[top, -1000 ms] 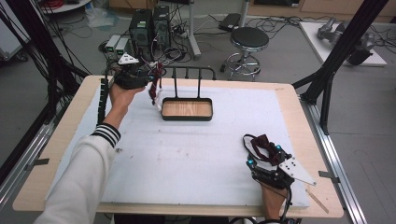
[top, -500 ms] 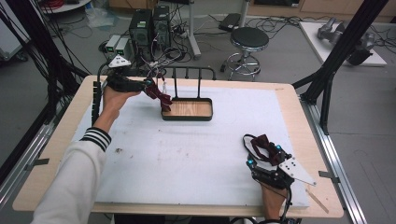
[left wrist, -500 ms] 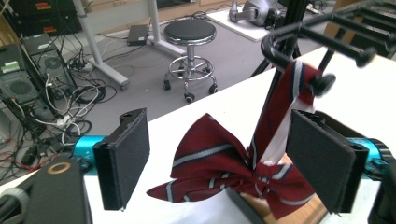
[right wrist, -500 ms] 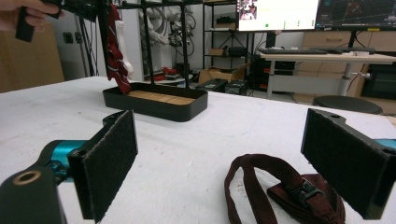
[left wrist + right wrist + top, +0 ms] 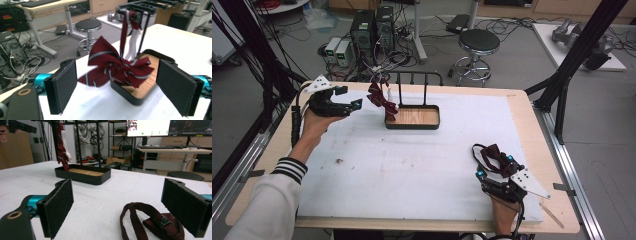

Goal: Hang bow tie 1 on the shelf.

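At the near edge of the worktop (image 5: pixel 362 165), the right gripper (image 5: pixel 493 170) rested with its jaws spread, and a second dark red bow tie (image 5: pixel 152 222) lay loose on the surface between them, its strap looped toward the camera and neither pad pressing on it. Farther off, at the left, the left gripper (image 5: pixel 343 103) stood just beside the rack (image 5: pixel 412 80), its jaws having just been opening and now spread wide with nothing pinched. The striped bow tie (image 5: pixel 115 66) hung by its strap from the rack's top bar, draping over the rim of the wooden tray (image 5: pixel 417 117). In my judgement the step in hand is the release: draw the left gripper straight back, clear of the bow's wings, so the strap stays seated on the bar.
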A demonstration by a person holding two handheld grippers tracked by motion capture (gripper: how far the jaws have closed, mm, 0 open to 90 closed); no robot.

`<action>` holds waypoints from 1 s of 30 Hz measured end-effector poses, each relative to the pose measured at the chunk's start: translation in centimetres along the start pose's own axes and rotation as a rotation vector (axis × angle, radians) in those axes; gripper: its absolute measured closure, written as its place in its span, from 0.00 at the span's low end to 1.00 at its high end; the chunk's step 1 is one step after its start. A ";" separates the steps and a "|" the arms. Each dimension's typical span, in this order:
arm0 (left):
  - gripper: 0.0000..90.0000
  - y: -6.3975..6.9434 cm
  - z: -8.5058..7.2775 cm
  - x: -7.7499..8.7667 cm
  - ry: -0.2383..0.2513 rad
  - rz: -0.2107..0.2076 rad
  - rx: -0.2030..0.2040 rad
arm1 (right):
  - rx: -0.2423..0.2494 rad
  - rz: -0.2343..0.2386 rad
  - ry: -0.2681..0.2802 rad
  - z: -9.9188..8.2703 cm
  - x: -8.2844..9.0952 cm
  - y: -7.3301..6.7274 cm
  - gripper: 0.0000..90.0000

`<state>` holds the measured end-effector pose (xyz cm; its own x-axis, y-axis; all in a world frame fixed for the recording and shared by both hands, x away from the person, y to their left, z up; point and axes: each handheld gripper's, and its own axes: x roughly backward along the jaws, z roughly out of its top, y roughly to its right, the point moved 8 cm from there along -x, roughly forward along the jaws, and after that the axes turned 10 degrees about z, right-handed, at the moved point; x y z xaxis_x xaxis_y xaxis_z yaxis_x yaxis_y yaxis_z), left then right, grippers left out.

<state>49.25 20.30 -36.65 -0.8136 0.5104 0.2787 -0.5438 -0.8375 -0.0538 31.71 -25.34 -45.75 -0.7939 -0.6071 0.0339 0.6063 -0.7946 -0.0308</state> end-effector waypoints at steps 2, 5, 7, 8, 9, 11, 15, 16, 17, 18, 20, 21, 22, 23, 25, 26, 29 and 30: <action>0.20 0.1 -0.3 1.0 0.020 -0.009 0.004 | -0.001 -0.002 0.000 0.0 0.0 0.0 0.11; 0.20 0.6 -0.9 2.8 0.044 -0.033 0.015 | 0.000 -0.004 -0.002 0.0 0.0 0.0 0.11; 0.20 0.8 -1.4 3.9 0.063 -0.038 0.020 | 0.002 -0.005 -0.002 0.0 -0.1 0.1 0.11; 0.20 0.9 -1.6 4.5 0.073 -0.040 0.021 | 0.008 -0.004 -0.002 0.0 -0.1 0.1 0.11; 0.20 1.0 -1.7 5.0 0.081 -0.044 0.023 | 0.004 -0.004 -0.003 0.0 -0.1 0.0 0.11; 0.20 1.5 -2.3 6.2 0.115 -0.046 0.030 | 0.010 -0.007 -0.002 0.0 -0.1 0.1 0.11; 0.20 2.2 -3.8 7.6 0.142 -0.053 0.032 | 0.008 -0.007 -0.001 0.0 -0.1 0.1 0.11; 0.20 2.3 -4.3 7.9 0.152 -0.057 0.054 | 0.009 -0.007 -0.001 0.0 -0.1 0.1 0.11; 0.20 2.4 -4.5 8.1 0.157 -0.060 0.062 | 0.008 -0.005 -0.004 0.0 -0.1 0.0 0.11; 0.20 2.4 -4.9 8.4 0.161 -0.052 0.069 | 0.008 -0.005 -0.004 0.0 -0.1 0.0 0.11; 0.19 2.7 -5.5 8.9 0.175 -0.054 0.076 | 0.009 -0.006 -0.006 0.0 -0.1 0.0 0.11; 0.19 2.9 -5.8 9.1 0.186 -0.053 0.079 | 0.008 -0.005 -0.007 0.0 -0.1 0.0 0.11; 0.19 3.1 -6.1 9.4 0.194 -0.049 0.081 | 0.008 -0.005 -0.007 0.0 -0.1 0.0 0.11; 0.19 3.4 -6.4 9.8 0.204 -0.055 0.082 | 0.012 -0.006 -0.004 0.0 -0.1 0.1 0.11; 0.19 3.7 -6.9 10.4 0.230 -0.060 0.102 | 0.013 -0.007 -0.004 0.0 -0.1 0.1 0.11; 0.19 3.7 -7.0 10.6 0.245 -0.059 0.118 | 0.013 -0.007 -0.004 0.0 -0.1 0.1 0.11; 0.19 3.9 -8.1 11.5 0.296 -0.033 0.147 | 0.012 -0.006 -0.005 0.0 -0.1 0.0 0.11; 0.19 4.1 -8.5 11.7 0.308 -0.017 0.136 | 0.011 -0.006 -0.005 0.0 -0.1 0.0 0.11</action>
<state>35.74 24.52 -41.76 -0.8397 0.5425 -0.0260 -0.5426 -0.8359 0.0830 31.77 -25.30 -45.75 -0.7976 -0.6020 0.0387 0.6018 -0.7985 -0.0193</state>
